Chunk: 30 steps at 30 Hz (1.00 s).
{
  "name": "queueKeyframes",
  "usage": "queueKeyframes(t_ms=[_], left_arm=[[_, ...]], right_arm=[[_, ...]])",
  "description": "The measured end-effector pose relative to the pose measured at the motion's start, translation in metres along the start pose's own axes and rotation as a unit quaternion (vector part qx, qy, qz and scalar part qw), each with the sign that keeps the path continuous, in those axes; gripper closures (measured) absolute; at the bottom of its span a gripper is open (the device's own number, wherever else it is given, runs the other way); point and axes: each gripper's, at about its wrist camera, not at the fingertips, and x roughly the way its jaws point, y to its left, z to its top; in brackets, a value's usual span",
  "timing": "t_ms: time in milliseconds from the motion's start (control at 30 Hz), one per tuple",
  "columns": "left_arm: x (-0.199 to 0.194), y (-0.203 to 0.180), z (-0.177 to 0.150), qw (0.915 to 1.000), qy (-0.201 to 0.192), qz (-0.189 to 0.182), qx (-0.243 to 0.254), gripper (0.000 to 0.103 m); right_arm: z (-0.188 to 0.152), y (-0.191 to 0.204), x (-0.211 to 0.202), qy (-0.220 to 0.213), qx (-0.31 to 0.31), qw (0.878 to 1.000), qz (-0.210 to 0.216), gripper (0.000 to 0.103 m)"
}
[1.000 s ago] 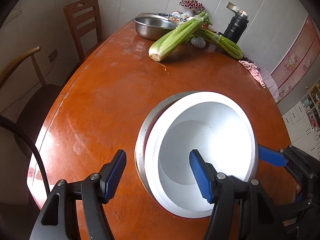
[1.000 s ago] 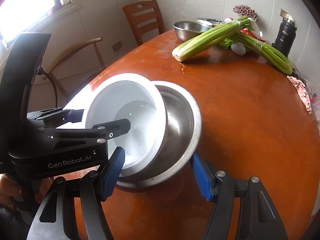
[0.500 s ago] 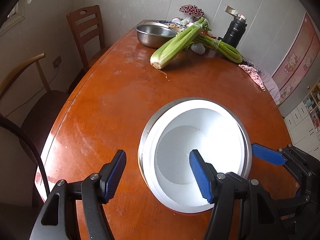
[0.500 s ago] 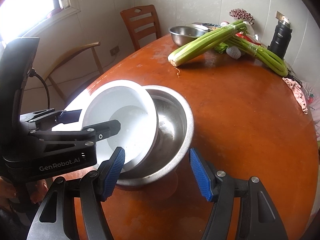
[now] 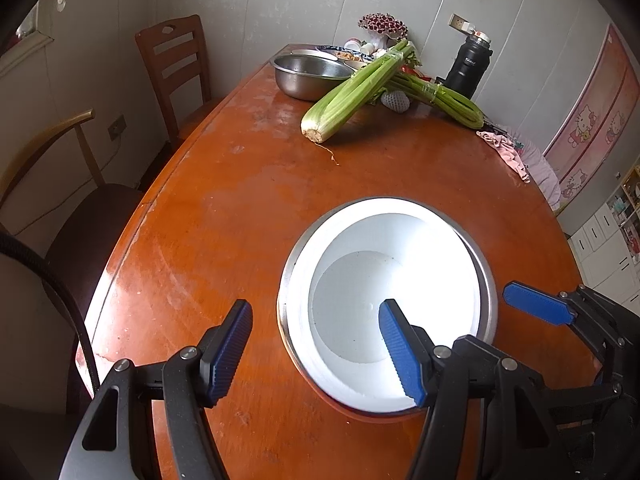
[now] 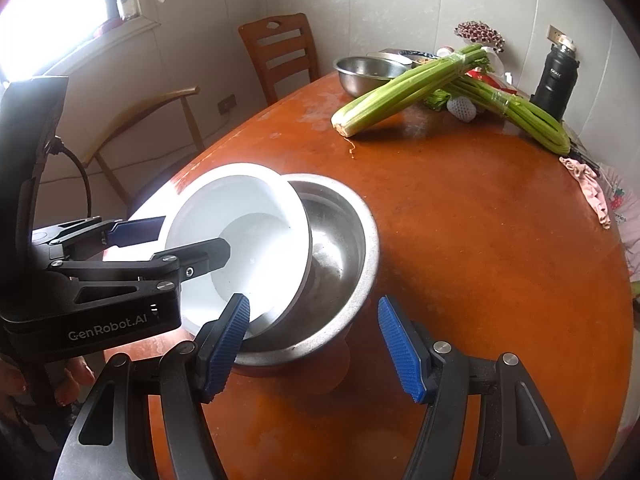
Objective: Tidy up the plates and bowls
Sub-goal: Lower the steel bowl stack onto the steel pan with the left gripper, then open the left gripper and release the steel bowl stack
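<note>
Your left gripper [image 5: 316,346] is spread wide, one finger over the white bowl [image 6: 240,248], gripping nothing. That bowl leans inside the steel bowl [image 6: 340,264] on the worktop [image 6: 480,240]. Your right gripper [image 6: 314,344] gapes just beside the steel bowl.

Pale panelled walls [image 5: 304,4] enclose the room; two wooden chairs [image 5: 176,64] stand beside the orange-brown counter [image 5: 248,200], with a bright window [image 6: 60,8] behind them.

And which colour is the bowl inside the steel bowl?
White bowl; right wrist view shows it best.
</note>
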Motion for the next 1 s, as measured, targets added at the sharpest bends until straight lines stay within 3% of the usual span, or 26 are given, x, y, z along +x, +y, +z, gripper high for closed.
queueKeyframes(t_ms=[700, 1000], left_arm=[[-0.013, -0.001, -0.002, 0.9999, -0.015, 0.004, 0.0, 0.037], [-0.029, -0.009, -0.008, 0.9993, -0.032, 0.021, 0.005, 0.036]], right_arm=[[-0.004, -0.003, -0.016, -0.021, 0.005, 1.0, -0.013, 0.034], [-0.009, -0.002, -0.033, -0.045, -0.001, 0.999, -0.016, 0.034]])
